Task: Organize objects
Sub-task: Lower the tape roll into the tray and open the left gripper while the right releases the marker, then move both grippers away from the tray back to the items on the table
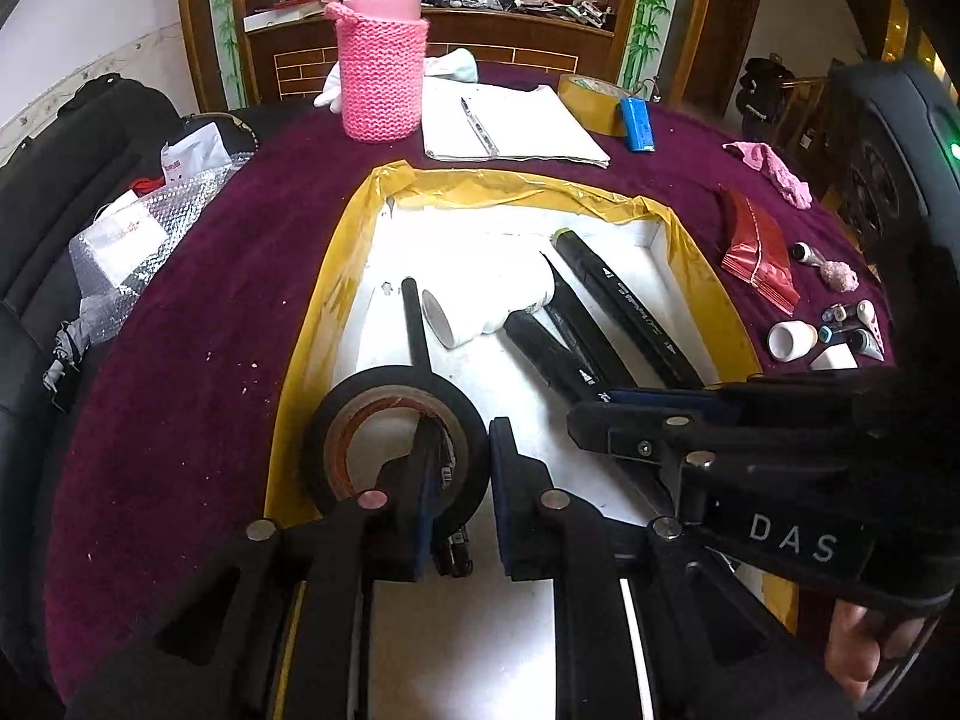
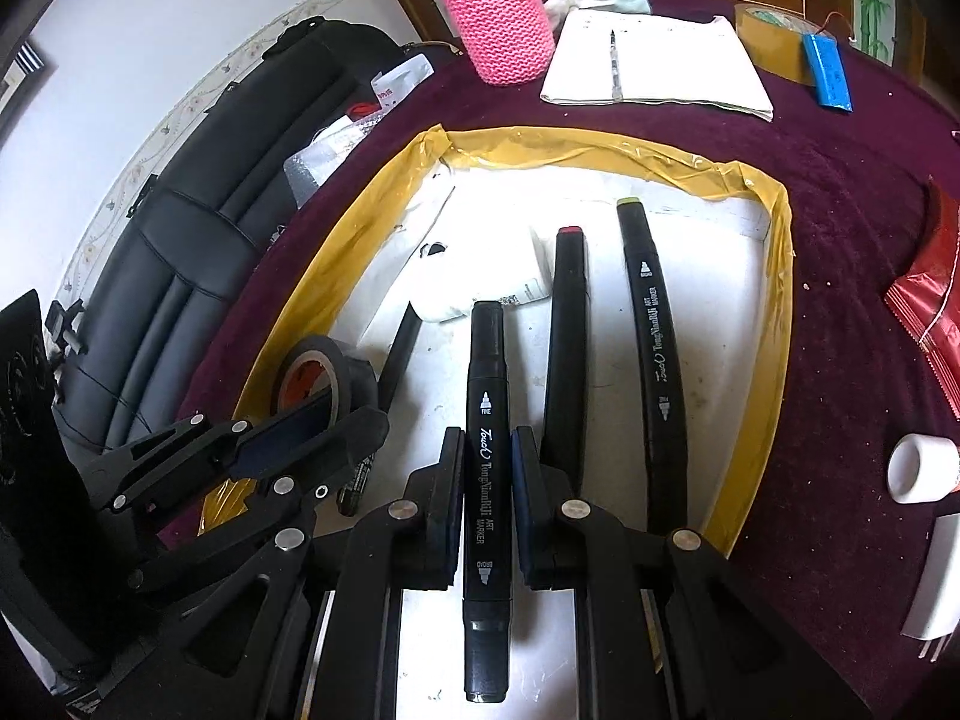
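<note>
A white box rimmed with yellow tape (image 1: 714, 294) (image 2: 774, 324) lies on the purple table. My left gripper (image 1: 459, 462) is shut on a black tape roll (image 1: 336, 426), one finger through its hole, at the box's near left; the roll also shows in the right wrist view (image 2: 312, 372). My right gripper (image 2: 487, 468) is shut on a black art marker (image 2: 487, 396) over the box's near middle; this gripper also shows from the left wrist (image 1: 648, 426). In the box lie two more black markers (image 2: 567, 354) (image 2: 654, 348), a white tube (image 1: 480, 306) and a thin black pen (image 1: 414, 324).
On the table behind the box stand a pink knitted bottle (image 1: 381, 66), a notebook with a pen (image 1: 510, 126), a brown tape roll (image 1: 591, 102) and a blue battery (image 1: 637, 123). To the right lie red packets (image 1: 756, 246), a white cup (image 1: 792, 339) and small tubes (image 1: 852, 324). A black sofa (image 2: 180, 252) is left.
</note>
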Action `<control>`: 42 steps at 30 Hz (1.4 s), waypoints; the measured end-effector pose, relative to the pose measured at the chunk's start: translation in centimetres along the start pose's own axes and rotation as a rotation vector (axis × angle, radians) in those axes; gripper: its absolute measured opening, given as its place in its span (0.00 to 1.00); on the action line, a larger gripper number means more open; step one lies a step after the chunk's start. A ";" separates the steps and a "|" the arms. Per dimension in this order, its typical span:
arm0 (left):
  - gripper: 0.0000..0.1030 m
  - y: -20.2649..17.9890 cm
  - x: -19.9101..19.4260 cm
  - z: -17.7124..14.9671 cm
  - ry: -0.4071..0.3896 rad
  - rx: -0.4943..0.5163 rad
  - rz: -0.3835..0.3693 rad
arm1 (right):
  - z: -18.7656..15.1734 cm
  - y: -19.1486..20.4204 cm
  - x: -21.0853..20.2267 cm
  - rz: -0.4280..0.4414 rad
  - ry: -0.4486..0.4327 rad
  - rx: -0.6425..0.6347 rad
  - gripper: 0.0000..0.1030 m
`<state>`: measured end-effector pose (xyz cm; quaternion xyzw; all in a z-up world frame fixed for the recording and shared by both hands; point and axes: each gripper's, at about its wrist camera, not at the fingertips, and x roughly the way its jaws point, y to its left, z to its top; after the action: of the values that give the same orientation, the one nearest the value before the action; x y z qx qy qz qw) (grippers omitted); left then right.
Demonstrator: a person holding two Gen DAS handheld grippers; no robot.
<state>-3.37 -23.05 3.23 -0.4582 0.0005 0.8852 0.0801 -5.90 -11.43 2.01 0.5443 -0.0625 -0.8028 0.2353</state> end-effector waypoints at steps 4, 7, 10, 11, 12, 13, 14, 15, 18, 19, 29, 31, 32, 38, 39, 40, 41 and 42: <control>0.27 0.7 0.1 0.0 0.017 -0.039 -0.005 | -0.1 -0.1 -0.1 -0.001 -0.011 0.007 0.13; 0.37 1.1 -0.2 0.0 0.007 -0.050 0.011 | -0.2 -0.1 -0.4 0.015 -0.018 0.020 0.13; 0.37 1.2 -0.7 0.0 0.007 -0.062 0.005 | -0.3 -0.3 -0.9 0.045 -0.024 0.038 0.16; 0.38 1.1 -1.1 0.0 0.000 -0.061 0.022 | -0.3 -0.3 -1.0 0.051 -0.029 0.043 0.19; 0.39 1.1 -1.3 0.0 -0.005 -0.059 0.033 | -0.4 -0.3 -1.3 0.063 -0.036 0.048 0.22; 0.41 1.0 -1.6 0.0 -0.009 -0.057 0.042 | -0.5 -0.3 -1.6 0.070 -0.042 0.052 0.24; 0.46 0.9 -2.0 -0.1 -0.012 -0.055 0.046 | -0.6 -0.3 -2.0 0.076 -0.050 0.055 0.33; 0.47 0.8 -2.3 -0.2 -0.015 -0.055 0.047 | -0.7 -0.2 -2.3 0.079 -0.059 0.055 0.43; 0.49 0.1 -3.5 -0.3 -0.023 -0.043 0.062 | -1.0 0.0 -3.5 0.081 -0.087 0.043 0.47; 0.49 -0.2 -3.8 -0.3 -0.024 -0.039 0.065 | -1.1 0.0 -4.0 0.081 -0.095 0.038 0.47; 0.49 -7.8 -7.2 -1.1 -0.050 0.093 0.019 | -4.3 -4.4 -9.6 0.030 -0.184 0.057 0.52; 0.49 -9.7 -7.4 -1.2 -0.051 0.117 0.001 | -5.4 -6.5 -10.9 0.003 -0.204 0.098 0.52; 0.49 -10.5 -7.4 -1.2 -0.049 0.128 -0.006 | -5.9 -7.8 -11.6 -0.008 -0.215 0.115 0.52; 0.49 -16.7 -6.1 -1.7 -0.009 0.223 -0.033 | -8.8 -16.3 -16.4 -0.066 -0.286 0.260 0.52; 0.49 -17.4 -5.8 -1.8 0.000 0.234 -0.037 | -9.2 -17.9 -17.2 -0.080 -0.301 0.284 0.52; 0.49 -18.1 -5.5 -1.8 0.008 0.244 -0.040 | -9.7 -19.4 -17.9 -0.097 -0.314 0.309 0.52; 0.49 -19.1 -4.8 -1.8 0.023 0.258 -0.045 | -10.1 -20.7 -18.4 -0.111 -0.325 0.328 0.54; 0.49 -19.8 -4.4 -1.8 0.033 0.265 -0.047 | -10.4 -21.9 -19.0 -0.124 -0.337 0.348 0.55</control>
<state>3.42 -4.24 7.17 -0.4579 0.1080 0.8677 0.1606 2.34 17.99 6.03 0.4379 -0.2045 -0.8722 0.0749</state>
